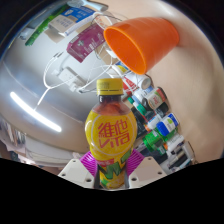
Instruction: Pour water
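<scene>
One clear plastic bottle [110, 135] with a yellow label, a yellow cap and red characters printed on the label sits between the two fingers of the gripper [112, 172], upright in the view and filling the middle just above them. Its lower body rests against the ribbed magenta pads [92, 166], which press in on both sides; the gripper is closed on the bottle and carries it. The liquid inside looks yellow. Beyond the bottle's cap, slightly to the right of it, lies an orange plastic cup [143, 42], tipped on its side relative to the view, its open mouth facing toward the bottle's top. Cup and cap are near each other but not touching. Below both spreads a pale grey table surface [40, 85] with strong glare streaks. A white cable [62, 75] loops across that surface to the left of the bottle. Assorted small coloured packages [160, 120] crowd the area right of the bottle; their details are too small to read.
</scene>
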The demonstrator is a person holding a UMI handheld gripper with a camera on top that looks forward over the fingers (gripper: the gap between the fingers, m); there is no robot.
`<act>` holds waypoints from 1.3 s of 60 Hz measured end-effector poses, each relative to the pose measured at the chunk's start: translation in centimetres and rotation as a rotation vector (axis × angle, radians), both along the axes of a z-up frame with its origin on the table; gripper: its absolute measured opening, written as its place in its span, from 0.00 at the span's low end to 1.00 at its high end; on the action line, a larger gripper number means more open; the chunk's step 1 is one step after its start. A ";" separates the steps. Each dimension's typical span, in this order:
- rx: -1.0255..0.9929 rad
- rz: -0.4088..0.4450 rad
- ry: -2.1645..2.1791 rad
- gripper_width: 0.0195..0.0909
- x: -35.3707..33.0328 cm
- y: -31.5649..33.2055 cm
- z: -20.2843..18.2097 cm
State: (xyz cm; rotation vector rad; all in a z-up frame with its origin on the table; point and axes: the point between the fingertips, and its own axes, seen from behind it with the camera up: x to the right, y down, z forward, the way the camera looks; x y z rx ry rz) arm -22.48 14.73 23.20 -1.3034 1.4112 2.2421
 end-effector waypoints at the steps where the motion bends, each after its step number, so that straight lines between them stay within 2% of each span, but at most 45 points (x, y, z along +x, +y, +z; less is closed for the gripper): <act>1: -0.009 -0.006 0.011 0.20 0.2 0.2 -0.1; 12: -0.049 -0.062 0.090 0.20 2.1 1.3 -0.2; 24: 0.007 -0.001 0.007 0.20 1.2 0.7 0.2; 32: 0.268 0.058 -0.529 0.20 0.9 -1.2 0.6; 35: 0.384 0.046 -0.800 0.20 2.6 -1.2 0.8; 39: 0.552 -0.033 -1.136 0.21 6.9 -0.6 1.8; 42: 0.606 -0.110 -1.382 0.22 10.6 0.4 3.7; 45: 0.682 -0.242 -1.627 0.24 16.2 1.3 4.8; 48: 0.757 -0.383 -1.867 0.31 21.6 2.0 6.5; 51: 0.783 -0.466 -2.051 0.34 23.8 2.1 7.1; 53: 0.807 -0.492 -2.122 0.35 26.2 2.3 5.7; 55: 0.769 -0.476 -2.165 0.35 27.9 2.3 3.6; 62: 0.586 -0.320 -2.196 0.35 31.9 2.7 -6.1; 65: 0.569 -0.290 -2.208 0.35 32.8 2.7 -9.6; 71: 0.519 -0.225 -2.190 0.35 33.4 2.9 -13.8; 78: 0.488 -0.214 -2.197 0.35 34.2 3.5 -15.9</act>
